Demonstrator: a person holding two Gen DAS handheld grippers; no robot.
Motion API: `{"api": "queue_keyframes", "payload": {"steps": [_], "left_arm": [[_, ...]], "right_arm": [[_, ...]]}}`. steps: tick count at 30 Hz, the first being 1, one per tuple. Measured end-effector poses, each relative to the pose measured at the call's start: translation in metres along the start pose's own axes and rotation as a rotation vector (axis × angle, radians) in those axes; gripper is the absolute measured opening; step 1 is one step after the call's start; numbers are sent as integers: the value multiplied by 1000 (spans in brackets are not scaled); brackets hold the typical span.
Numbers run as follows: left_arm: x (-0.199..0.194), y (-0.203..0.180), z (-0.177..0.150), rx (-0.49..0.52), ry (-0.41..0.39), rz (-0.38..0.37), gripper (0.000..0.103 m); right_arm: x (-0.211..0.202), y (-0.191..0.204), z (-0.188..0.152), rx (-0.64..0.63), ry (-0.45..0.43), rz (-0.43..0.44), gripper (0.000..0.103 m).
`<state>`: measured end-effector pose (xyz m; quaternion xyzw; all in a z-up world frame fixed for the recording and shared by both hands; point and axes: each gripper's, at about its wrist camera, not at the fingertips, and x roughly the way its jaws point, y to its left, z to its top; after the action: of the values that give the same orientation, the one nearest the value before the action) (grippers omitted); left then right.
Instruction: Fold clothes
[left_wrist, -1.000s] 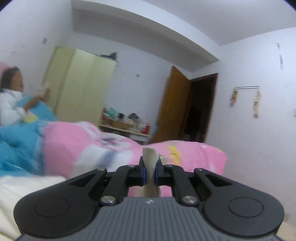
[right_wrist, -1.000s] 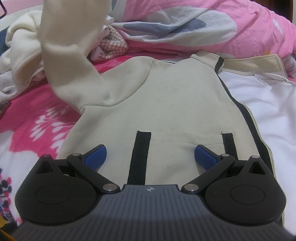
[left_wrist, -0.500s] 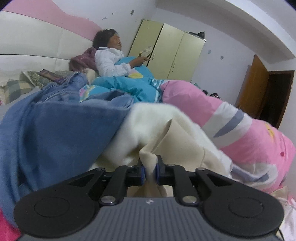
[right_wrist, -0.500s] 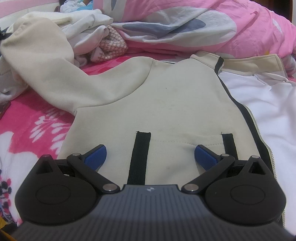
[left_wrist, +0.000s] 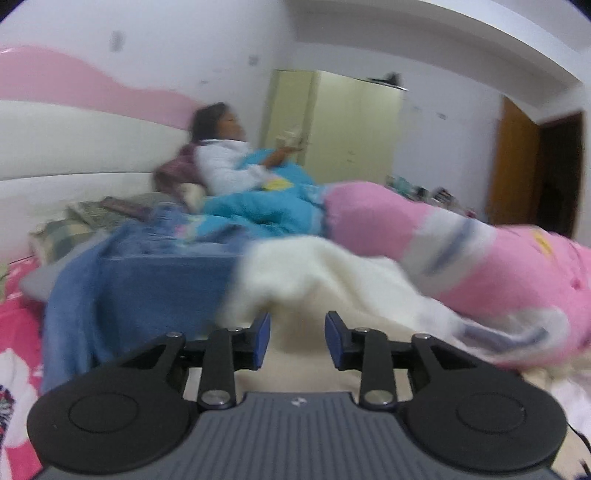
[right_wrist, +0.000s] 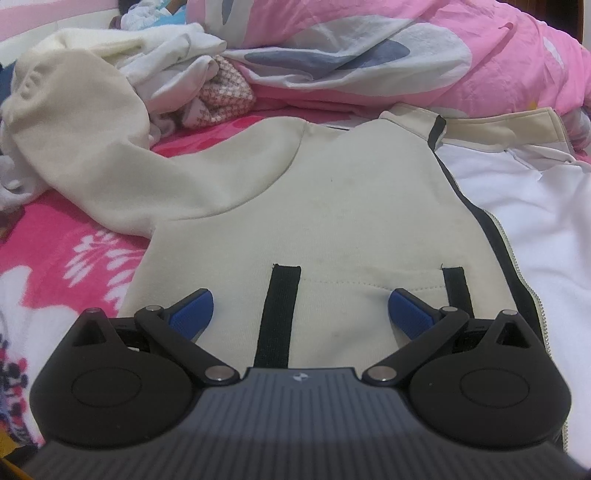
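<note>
cream jacket (right_wrist: 332, 206) spread flat on the bed (right_wrist: 66, 258), one sleeve (right_wrist: 74, 122) flung toward a clothes pile (right_wrist: 177, 74), right gripper (right_wrist: 301, 308) wide open and empty above the hem, left gripper (left_wrist: 297, 341) opening, pads clear of the cream cloth (left_wrist: 299, 325) between them

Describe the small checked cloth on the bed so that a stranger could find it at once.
Start at the pink quilt heaped across the bed's far side. Just before it, left of the cream jacket's collar, lies a pile of pale laundry. The checked cloth alone there has a red-and-white pattern.
</note>
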<state>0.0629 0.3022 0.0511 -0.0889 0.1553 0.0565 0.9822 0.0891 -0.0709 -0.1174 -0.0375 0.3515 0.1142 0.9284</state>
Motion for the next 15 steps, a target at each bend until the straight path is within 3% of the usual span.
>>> {"api": "queue_keyframes", "payload": {"steps": [4, 9, 12, 15], "left_arm": [[-3, -50, -35, -33, 137, -127, 35], [19, -94, -96, -71, 252, -159, 35], [30, -103, -120, -100, 303, -154, 34], [33, -103, -135, -126, 306, -161, 34]], "right_arm": [[-23, -7, 18, 5, -16, 66, 102], [-43, -8, 73, -97, -71, 152, 102], [-29, -5, 107, -211, -98, 187, 102], [11, -2, 135, -308, -74, 275, 98]]}}
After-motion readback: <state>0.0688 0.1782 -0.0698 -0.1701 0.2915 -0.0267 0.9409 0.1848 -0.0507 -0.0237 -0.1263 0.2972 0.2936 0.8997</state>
